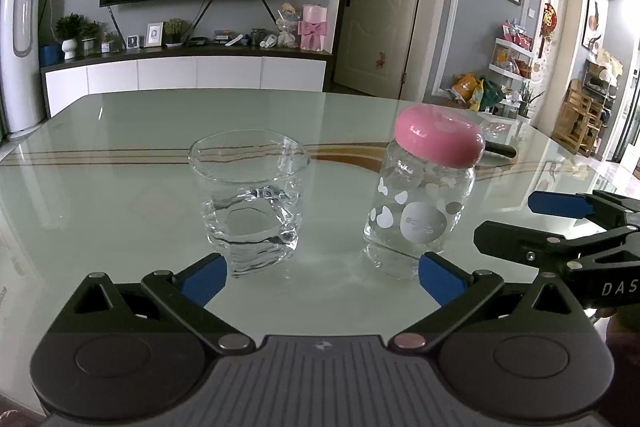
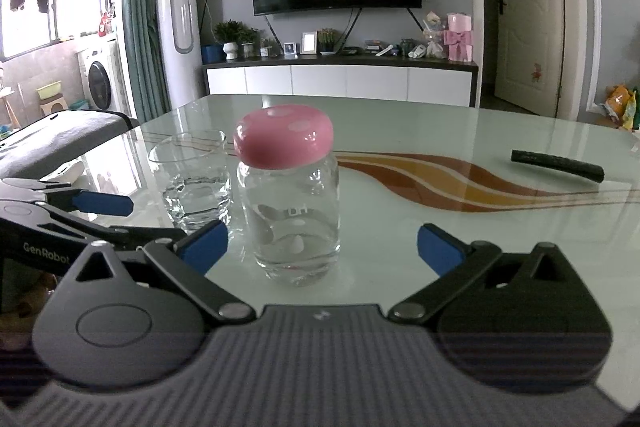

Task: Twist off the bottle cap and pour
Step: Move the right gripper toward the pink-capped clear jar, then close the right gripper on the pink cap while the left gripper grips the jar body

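Dead ahead of the right gripper (image 2: 322, 247) stands the bottle (image 2: 294, 223), upright on the tabletop (image 2: 440, 131), its long axis vertical and its pink cap (image 2: 283, 139) screwed on. The jaws are spread wide and hold nothing, the bottle's base sitting just beyond and between the blue pads. The left gripper (image 1: 322, 277) is likewise released and empty; from its view the bottle (image 1: 420, 215) lies off to the right, near the right-hand pad, while the glass (image 1: 250, 203) sits straight in front, part filled with water. So the right gripper looks the better lined up on the bottle, and the left is nearer the glass. Glass and bottle stand close beside each other, apart but with little gap, so any swing of the bottle leftward needs care. To the right there's open tabletop, with only a dark remote (image 2: 558, 166) lying well apart. Cap still on, nothing poured yet.
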The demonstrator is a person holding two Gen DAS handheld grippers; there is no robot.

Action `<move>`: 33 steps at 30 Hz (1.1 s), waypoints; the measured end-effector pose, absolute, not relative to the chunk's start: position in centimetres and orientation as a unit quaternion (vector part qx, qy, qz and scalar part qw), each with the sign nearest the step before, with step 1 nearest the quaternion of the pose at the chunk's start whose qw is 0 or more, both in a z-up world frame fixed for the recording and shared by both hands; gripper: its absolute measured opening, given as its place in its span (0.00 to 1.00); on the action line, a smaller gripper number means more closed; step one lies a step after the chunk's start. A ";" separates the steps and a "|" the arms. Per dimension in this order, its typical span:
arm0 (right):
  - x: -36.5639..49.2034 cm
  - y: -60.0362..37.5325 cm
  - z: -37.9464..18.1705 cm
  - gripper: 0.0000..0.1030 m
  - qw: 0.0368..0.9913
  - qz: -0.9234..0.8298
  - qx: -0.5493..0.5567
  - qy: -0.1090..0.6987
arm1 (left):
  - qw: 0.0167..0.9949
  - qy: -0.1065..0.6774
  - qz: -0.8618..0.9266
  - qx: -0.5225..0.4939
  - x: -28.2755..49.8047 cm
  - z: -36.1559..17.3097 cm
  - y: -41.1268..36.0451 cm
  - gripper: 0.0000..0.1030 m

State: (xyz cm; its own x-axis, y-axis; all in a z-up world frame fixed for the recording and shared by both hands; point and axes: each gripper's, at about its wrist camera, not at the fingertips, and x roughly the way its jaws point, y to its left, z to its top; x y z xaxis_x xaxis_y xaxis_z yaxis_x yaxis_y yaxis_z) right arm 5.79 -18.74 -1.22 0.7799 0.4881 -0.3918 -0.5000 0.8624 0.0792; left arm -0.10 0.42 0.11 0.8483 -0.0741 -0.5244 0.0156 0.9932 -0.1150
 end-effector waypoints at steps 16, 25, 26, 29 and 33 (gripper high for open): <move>5.8 -19.0 -0.6 1.00 0.942 0.267 -0.023 0.201 | 0.960 0.275 -0.027 -0.052 0.7 0.2 -0.2 1.00; 6.9 -19.4 1.6 1.00 0.945 0.273 -0.047 0.176 | 0.960 0.270 -0.049 -0.052 1.6 0.1 -1.4 1.00; 7.0 -19.3 1.8 1.00 0.944 0.276 -0.050 0.174 | 0.961 0.267 -0.051 -0.046 1.7 0.1 -1.7 1.00; 7.5 -18.8 2.3 1.00 0.940 0.293 -0.050 0.169 | 0.964 0.259 -0.057 -0.029 2.1 0.0 -2.7 1.00; 8.0 -18.0 2.7 1.00 0.936 0.309 -0.053 0.163 | 0.966 0.251 -0.064 -0.021 3.0 -0.3 -3.8 1.00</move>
State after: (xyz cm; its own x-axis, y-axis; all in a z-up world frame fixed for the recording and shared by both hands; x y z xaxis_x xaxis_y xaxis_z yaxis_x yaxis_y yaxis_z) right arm 8.04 -18.00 2.71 0.7567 0.5603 -0.3369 -0.5946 0.8040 0.0017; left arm 2.98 -3.80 -0.29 0.8657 -0.1338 -0.4824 0.1126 0.9910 -0.0729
